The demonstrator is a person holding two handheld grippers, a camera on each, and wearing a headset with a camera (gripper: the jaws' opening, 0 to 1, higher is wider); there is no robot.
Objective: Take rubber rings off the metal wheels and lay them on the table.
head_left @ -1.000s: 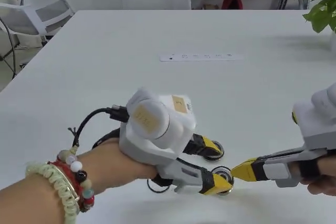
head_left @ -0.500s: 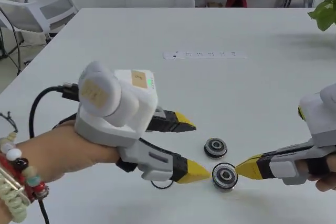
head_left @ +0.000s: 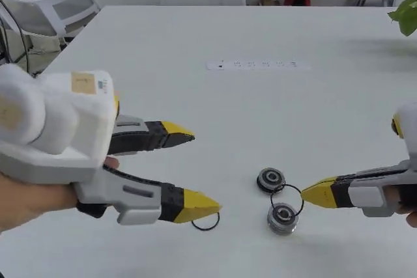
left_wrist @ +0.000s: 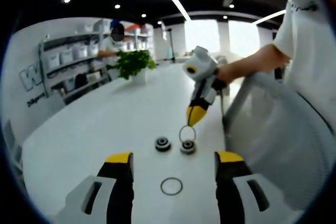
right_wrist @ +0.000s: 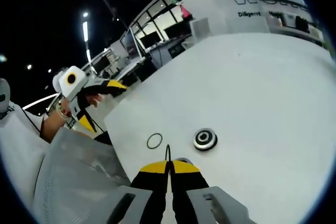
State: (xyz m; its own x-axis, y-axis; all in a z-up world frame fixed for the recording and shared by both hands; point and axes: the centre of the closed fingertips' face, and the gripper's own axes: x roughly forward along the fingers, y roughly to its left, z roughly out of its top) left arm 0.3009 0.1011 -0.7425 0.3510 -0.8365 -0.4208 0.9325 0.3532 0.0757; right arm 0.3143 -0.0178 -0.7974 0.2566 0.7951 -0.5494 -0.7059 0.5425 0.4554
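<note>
Beside the near wheel (head_left: 283, 217), right tool (head_left: 303, 193) pinches a rubber ring (head_left: 287, 185); left tool (head_left: 207, 172) stands wide open.

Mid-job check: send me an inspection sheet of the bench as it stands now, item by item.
Surface: white table, flat.
Job's things: two round metal wheels, one standing apart, one below a raised thin black rubber ring; a second black rubber ring lies flat on the table.
Clutter: white power strip.
Grippers: left gripper open, holding nothing; right gripper shut on the raised ring.
Cables: nothing seen.
Surroundings: white chairs, green plant.
</note>
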